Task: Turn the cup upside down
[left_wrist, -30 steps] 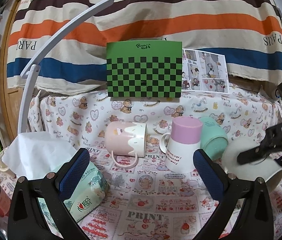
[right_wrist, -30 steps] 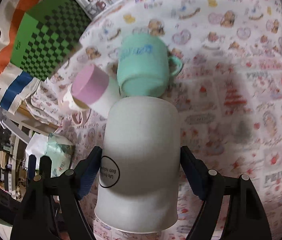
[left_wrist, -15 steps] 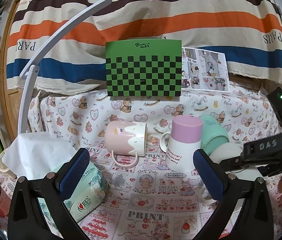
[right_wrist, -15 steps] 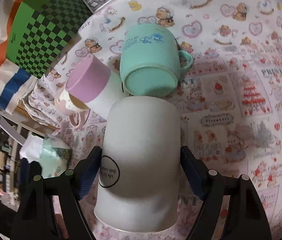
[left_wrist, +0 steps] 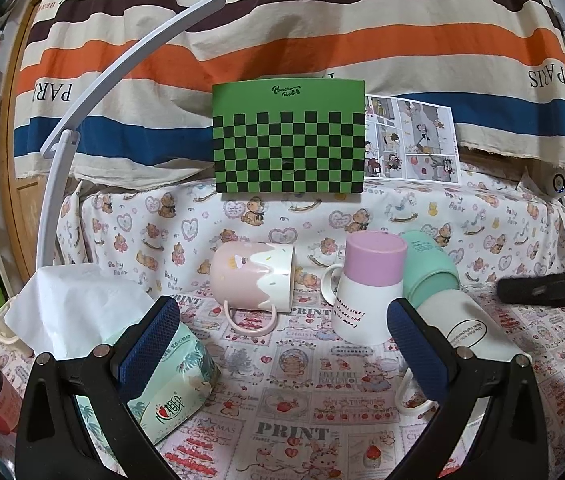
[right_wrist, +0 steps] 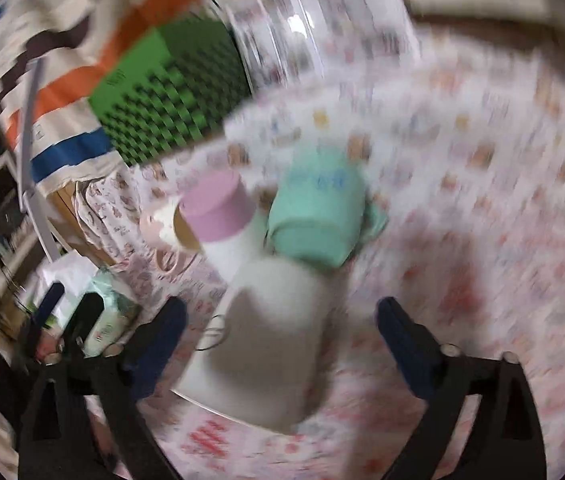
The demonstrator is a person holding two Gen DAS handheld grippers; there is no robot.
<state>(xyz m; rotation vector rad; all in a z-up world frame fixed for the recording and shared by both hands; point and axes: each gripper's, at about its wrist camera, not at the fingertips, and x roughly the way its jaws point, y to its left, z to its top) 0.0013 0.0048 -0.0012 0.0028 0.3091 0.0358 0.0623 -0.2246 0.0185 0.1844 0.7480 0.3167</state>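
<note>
Left gripper (left_wrist: pixel 288 342) fingers spread wide, holding nothing, above the printed tablecloth (left_wrist: pixel 290 432). Tissue pack (left_wrist: pixel 166 392) sits far left; pink mug (left_wrist: pixel 254 282) lies on its side; purple-topped cup (left_wrist: pixel 366 292) and teal mug (left_wrist: pixel 428 268) crowd together. White cup (right_wrist: pixel 266 340) stands mouth-down on the cloth, touching the teal mug. Right gripper (right_wrist: pixel 280 328) fingers are parted, each clear of the white cup's sides; view blurred.
</note>
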